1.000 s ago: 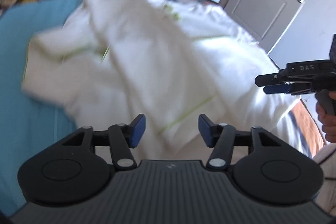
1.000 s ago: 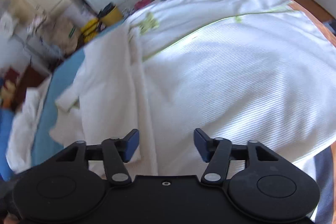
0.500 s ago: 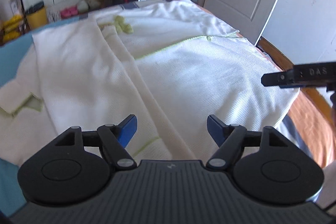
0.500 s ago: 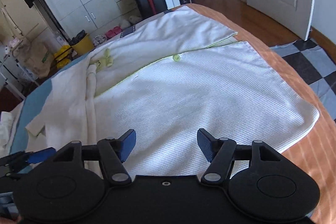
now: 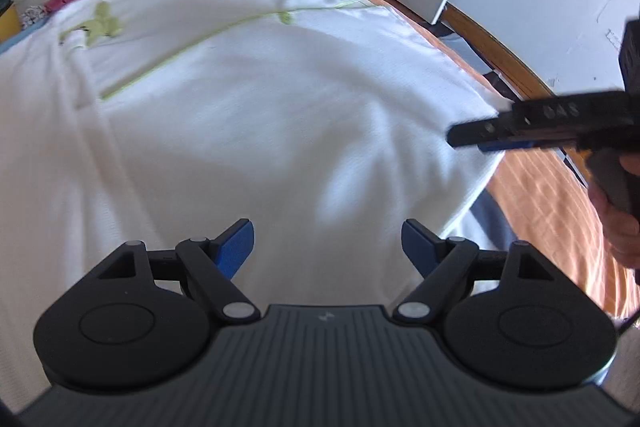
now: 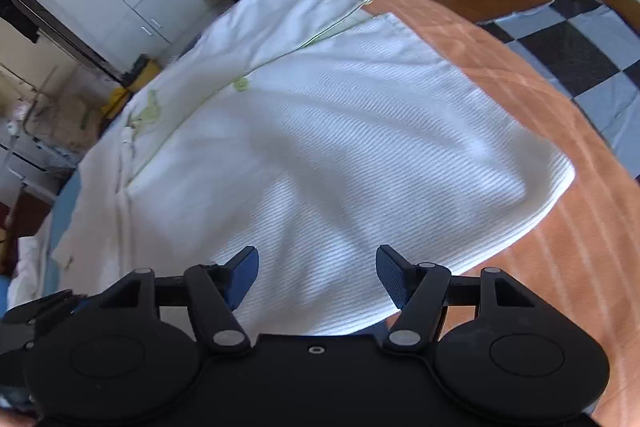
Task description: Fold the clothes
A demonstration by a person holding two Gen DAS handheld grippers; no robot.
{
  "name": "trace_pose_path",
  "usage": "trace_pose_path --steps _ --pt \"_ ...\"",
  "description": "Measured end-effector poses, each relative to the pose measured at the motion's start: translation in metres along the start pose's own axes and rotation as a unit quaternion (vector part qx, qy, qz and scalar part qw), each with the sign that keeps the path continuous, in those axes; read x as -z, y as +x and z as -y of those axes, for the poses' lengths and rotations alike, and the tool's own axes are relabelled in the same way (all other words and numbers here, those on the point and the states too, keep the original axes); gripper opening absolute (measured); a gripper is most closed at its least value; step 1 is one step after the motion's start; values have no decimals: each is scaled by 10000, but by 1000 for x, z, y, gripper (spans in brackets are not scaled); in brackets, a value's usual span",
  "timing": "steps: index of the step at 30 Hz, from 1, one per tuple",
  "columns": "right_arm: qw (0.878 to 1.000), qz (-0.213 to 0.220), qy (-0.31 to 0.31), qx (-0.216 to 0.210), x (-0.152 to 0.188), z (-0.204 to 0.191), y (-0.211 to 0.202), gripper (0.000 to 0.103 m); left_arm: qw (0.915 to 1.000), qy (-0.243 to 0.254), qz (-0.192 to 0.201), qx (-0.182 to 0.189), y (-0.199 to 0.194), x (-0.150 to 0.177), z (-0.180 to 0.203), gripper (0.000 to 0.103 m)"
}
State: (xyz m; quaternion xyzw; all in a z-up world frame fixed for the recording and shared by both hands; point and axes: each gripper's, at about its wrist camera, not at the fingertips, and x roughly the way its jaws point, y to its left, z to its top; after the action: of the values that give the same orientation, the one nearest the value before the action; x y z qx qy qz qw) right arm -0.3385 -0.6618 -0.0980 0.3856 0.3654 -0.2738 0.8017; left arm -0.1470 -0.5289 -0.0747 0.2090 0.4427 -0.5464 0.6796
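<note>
The white waffle-knit garment [image 5: 248, 115] lies spread flat on the bed, ahead of and beneath both tools. The left tool [image 5: 327, 241] has just been opening its jaws and holds nothing between them; the right tool [image 6: 317, 273] is likewise released, empty, poised over the garment's near hem.

The likely risk is uneven pinching: the cloth is layered along the green-trimmed placket [image 5: 192, 45], so a tool could catch only the top layer and drag the fold askew. The rounded corner [image 6: 556, 171] sits near the edge of the orange bedcover [image 6: 520, 99] and could slip off.

The left view alone shows the right tool from the side and the hand [image 5: 618, 215] holding it. The right view alone shows the checkered floor mat [image 6: 580, 59] and that corner.
</note>
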Motion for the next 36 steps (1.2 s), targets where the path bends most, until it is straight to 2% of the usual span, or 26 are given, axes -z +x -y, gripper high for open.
trace_pose_path --steps 3,6,9,13,16,18,20,22,23,25,26,27,29,31,32,33,34,35,36 --pt "9994 218 143 -246 -5 3 -7 70 9990 401 -133 -155 10 3 20 81" --pt "9988 243 177 -393 0 15 -7 70 9968 732 -175 -254 14 6 29 81" --pt "9986 36 393 -354 12 38 4 70 9975 666 -214 25 18 7 27 81" --pt "9924 316 922 -754 26 67 -9 70 9956 813 -388 270 23 14 35 81" --pt "9896 486 1273 -452 32 78 -19 71 9947 719 -579 456 24 18 38 81" --pt "9887 495 1352 -417 32 83 -18 71 9951 683 -620 345 27 21 36 81" --pt "9855 559 1510 -530 31 88 -15 72 9947 783 -663 -38 35 23 34 81" --pt "9834 628 1577 -644 26 91 -9 75 9932 915 -633 -348 41 27 34 86" --pt "9822 670 1600 -716 22 92 -5 80 9937 896 -567 -349 42 29 34 90" --pt "9785 780 1684 -899 17 95 3 90 9948 834 -471 -343 42 30 34 91" --pt "9761 862 1734 -986 16 95 6 98 9943 926 -422 -317 41 31 36 88" --pt "9756 941 1717 -996 14 94 8 100 9931 1076 -363 -277 39 32 40 74" --pt "9750 1098 1654 -993 9 91 12 100 9894 1421 -244 -165 32 35 47 57" --pt "9795 1264 1372 -759 5 83 16 95 9899 1397 -222 -129 29 35 47 48" --pt "9818 1337 1239 -543 3 80 17 82 9909 1330 -171 -123 27 35 44 36" --pt "9843 1360 1087 -275 1 76 18 56 9923 1227 -113 -104 26 34 40 23" --pt "9859 1370 962 -21 -1 73 18 39 9940 1093 -75 -61 25 33 36 20" --pt "9865 1340 927 185 -2 72 18 11 9954 958 -37 -19 24 32 32 13" --pt "9864 1324 919 322 -3 71 18 11 9965 837 3 33 23 32 28 8"
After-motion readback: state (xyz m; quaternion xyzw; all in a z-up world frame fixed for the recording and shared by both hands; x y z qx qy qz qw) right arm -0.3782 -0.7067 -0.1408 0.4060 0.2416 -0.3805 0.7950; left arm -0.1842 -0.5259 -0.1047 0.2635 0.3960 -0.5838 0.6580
